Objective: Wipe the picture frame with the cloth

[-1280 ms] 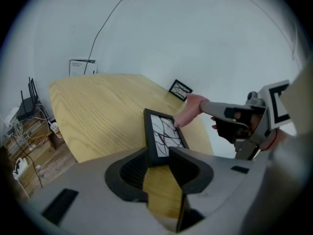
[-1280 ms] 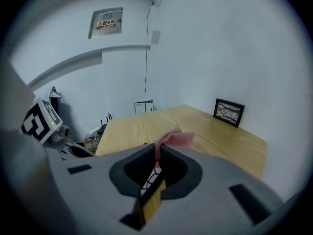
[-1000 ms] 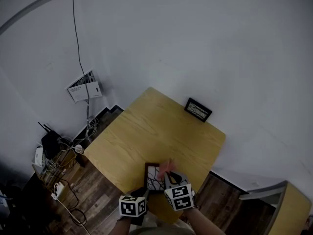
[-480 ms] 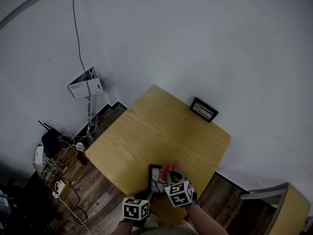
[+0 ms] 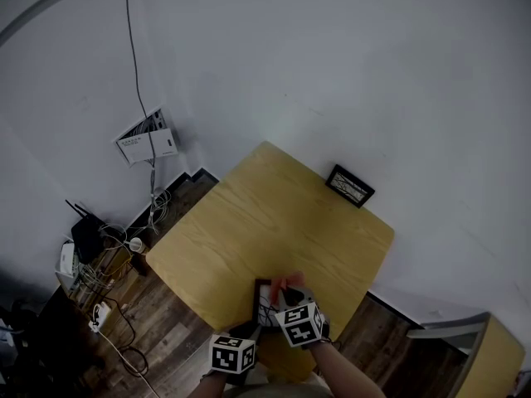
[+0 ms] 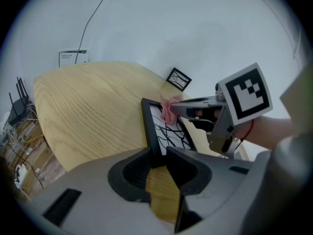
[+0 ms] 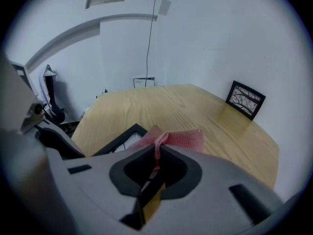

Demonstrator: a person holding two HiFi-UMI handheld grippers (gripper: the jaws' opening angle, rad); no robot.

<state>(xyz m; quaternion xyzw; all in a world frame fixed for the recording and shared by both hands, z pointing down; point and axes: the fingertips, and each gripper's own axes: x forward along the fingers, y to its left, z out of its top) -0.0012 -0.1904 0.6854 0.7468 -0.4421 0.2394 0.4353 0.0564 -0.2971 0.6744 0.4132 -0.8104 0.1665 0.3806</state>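
Left gripper view alone shows the picture frame's (image 6: 164, 129) face: black branching lines on white inside a black rim. Its near edge is clamped between the left gripper's (image 6: 159, 156) jaws at lower centre. Right gripper view shows only one frame corner, with the right gripper (image 7: 156, 155) pinching a pink woven cloth (image 7: 183, 139) against the frame's far end. Head view places the frame near the bottom edge of the pale, wood-grain, round-cornered table (image 5: 265, 214).

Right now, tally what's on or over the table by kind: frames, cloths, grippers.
Picture frames: 2, the gripped frame and the far frame by the wall
Cloths: 1, the pink cloth
Grippers: 2, the left gripper and the right gripper
Total: 5
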